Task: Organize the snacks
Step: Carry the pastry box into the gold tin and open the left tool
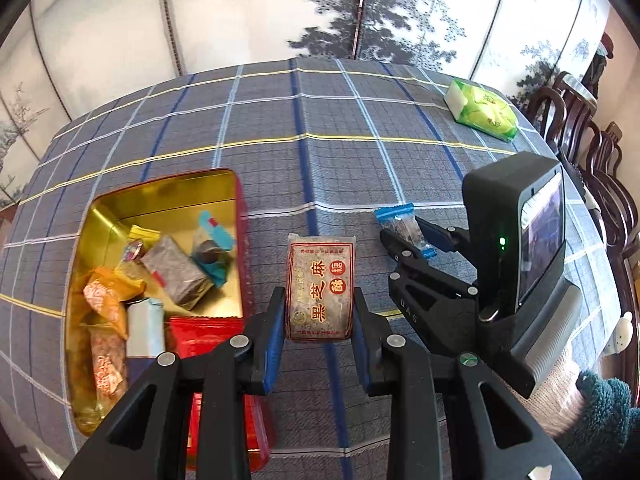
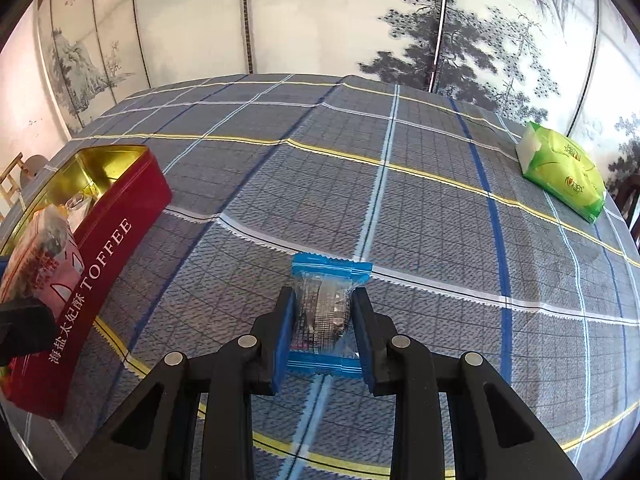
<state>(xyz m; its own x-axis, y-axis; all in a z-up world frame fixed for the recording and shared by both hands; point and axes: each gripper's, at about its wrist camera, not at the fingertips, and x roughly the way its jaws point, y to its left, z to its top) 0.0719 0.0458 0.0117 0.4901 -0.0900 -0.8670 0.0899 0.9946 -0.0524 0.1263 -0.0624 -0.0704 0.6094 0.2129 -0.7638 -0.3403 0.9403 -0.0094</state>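
My left gripper (image 1: 319, 300) is shut on a flat sesame-cake packet (image 1: 320, 280) with red print, held above the tablecloth just right of the red toffee tin (image 1: 160, 192). The tin's gold inside holds several wrapped snacks. To the right, my right gripper (image 1: 404, 236) is shut on a small blue-ended candy wrapper (image 1: 394, 216). In the right wrist view that gripper (image 2: 323, 320) clamps the blue wrapper (image 2: 324, 308) over the cloth. The tin (image 2: 120, 216) lies far left, and the left gripper's packet (image 2: 44, 256) hangs in front of it.
A green tissue pack (image 1: 482, 110) (image 2: 560, 168) lies at the table's far right. Dark wooden chairs (image 1: 592, 152) stand past the right edge. A painted folding screen (image 2: 320, 20) runs behind the table. A teal sleeve (image 1: 600, 412) shows at the lower right.
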